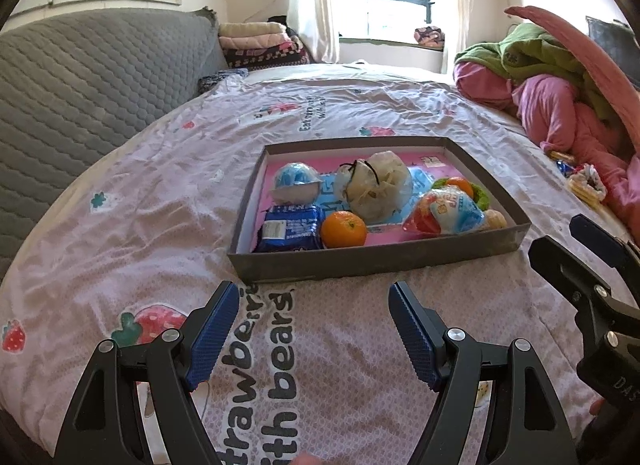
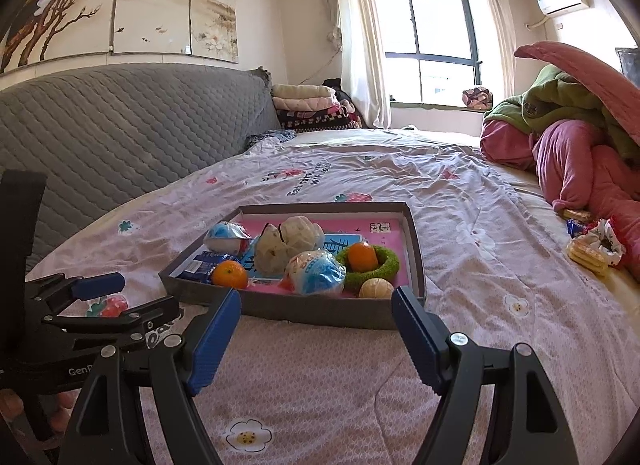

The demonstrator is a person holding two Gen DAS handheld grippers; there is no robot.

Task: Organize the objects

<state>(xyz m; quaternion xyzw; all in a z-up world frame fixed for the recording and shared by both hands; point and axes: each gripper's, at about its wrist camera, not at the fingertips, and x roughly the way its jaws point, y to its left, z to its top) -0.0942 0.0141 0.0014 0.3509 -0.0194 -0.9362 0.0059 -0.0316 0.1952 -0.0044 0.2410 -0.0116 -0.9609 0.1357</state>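
Sitting in a shallow grey box on the bedspread, the loose goods look light and mostly soft — two oranges, one by the near wall and one nested in a green ring, are firm and round, likely to roll, so I'd pinch across their middles. Crinkly wrapped snacks and a tied plastic bag should yield and slip; grip their bunched ends. A blue packet lies flat in the near corner. More biscuits lie well apart, by the pink bedding. Both the left gripper and right gripper hover just short of the box, jaws spread wide and empty.
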